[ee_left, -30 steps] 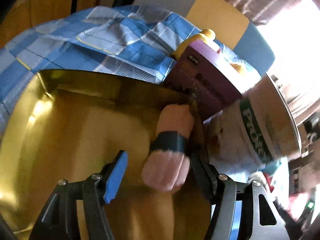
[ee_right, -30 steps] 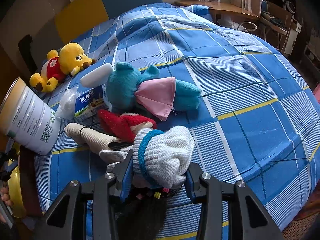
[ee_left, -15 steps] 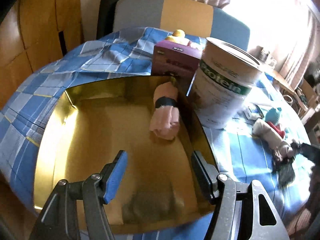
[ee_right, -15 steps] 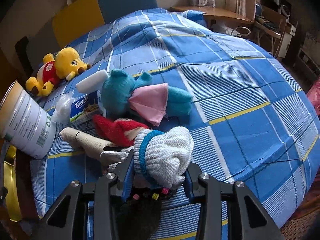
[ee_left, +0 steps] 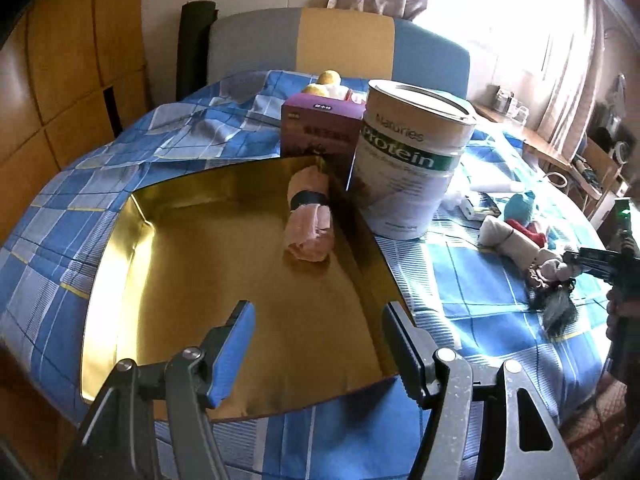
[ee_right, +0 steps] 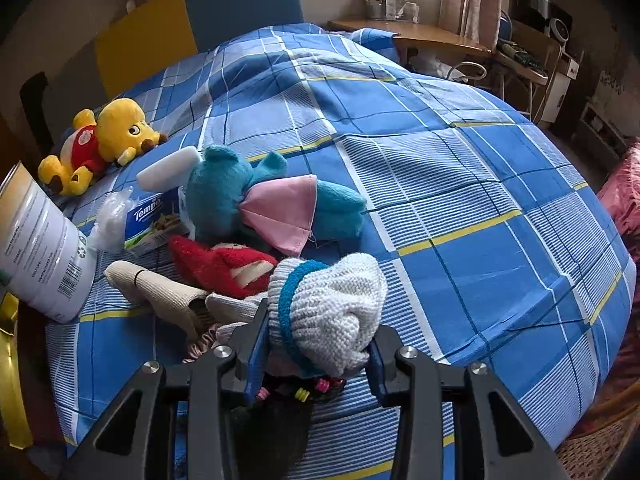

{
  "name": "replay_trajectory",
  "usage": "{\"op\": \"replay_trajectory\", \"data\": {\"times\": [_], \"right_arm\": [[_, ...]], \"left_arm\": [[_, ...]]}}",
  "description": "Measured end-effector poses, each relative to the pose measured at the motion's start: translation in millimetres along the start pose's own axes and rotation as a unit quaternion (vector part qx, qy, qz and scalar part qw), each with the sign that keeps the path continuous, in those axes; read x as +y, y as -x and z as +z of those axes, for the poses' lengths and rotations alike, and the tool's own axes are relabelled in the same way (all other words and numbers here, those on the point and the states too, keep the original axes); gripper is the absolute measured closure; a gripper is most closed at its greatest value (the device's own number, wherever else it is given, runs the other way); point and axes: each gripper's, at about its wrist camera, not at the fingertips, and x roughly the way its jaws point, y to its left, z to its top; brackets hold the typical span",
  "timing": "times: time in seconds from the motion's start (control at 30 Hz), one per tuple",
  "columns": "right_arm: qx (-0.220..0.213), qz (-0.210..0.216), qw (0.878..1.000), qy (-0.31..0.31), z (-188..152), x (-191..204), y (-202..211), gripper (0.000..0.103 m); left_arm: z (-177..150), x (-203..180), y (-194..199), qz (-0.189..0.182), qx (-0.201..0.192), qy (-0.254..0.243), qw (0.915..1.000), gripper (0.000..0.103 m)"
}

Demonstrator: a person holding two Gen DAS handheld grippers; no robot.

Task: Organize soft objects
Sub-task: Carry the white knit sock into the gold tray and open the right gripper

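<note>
Your right gripper [ee_right: 318, 354] pinches the doll [ee_right: 328, 312] by its white knit hat with a teal band; dark hair with coloured beads trails below, on the blue checked bedspread [ee_right: 460, 208]. Your left gripper [ee_left: 318, 332] hangs spread and empty over the gold tray [ee_left: 224, 264], where a pink roll [ee_left: 310, 216] with a dark band lies against the right wall

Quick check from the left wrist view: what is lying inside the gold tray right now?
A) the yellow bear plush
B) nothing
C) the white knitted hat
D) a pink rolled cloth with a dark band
D: the pink rolled cloth with a dark band lies along the right wall of the shiny gold tray.
</note>
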Motion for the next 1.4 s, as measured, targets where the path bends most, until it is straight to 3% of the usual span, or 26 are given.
{"op": "replay_trajectory", "data": {"times": [0.3,0.53,0.93,1.1,1.2,1.3,1.4], "right_arm": [[-0.009,-0.009,1.000,0.005,2,2,6,0.064],[-0.036,-0.019,0.999,0.017,28,14,25,0.064],[-0.102,-0.063,0.989,0.087,121,116,46,0.065],[-0.126,-0.011,0.989,0.072,160,180,58,0.065],[-0.142,0.052,0.986,0.076,169,224,74,0.065],[-0.152,0.117,0.976,0.103,165,269,89,0.065],[-0.135,0.182,0.964,0.142,155,312,95,0.065]], "left_arm": [[-5,-1,6,-0.004,-0.002,-0.003,1.0000,0.036],[-6,1,6,-0.005,-0.004,0.000,1.0000,0.036],[-11,22,4,-0.008,-0.001,0.022,0.9997,0.036],[-12,36,6,-0.003,-0.003,0.037,0.9993,0.036],[-13,44,5,0.002,-0.002,0.048,0.9989,0.036],[-14,52,4,0.009,0.002,0.058,0.9983,0.036],[-16,58,3,0.013,0.004,0.066,0.9977,0.036]]}}
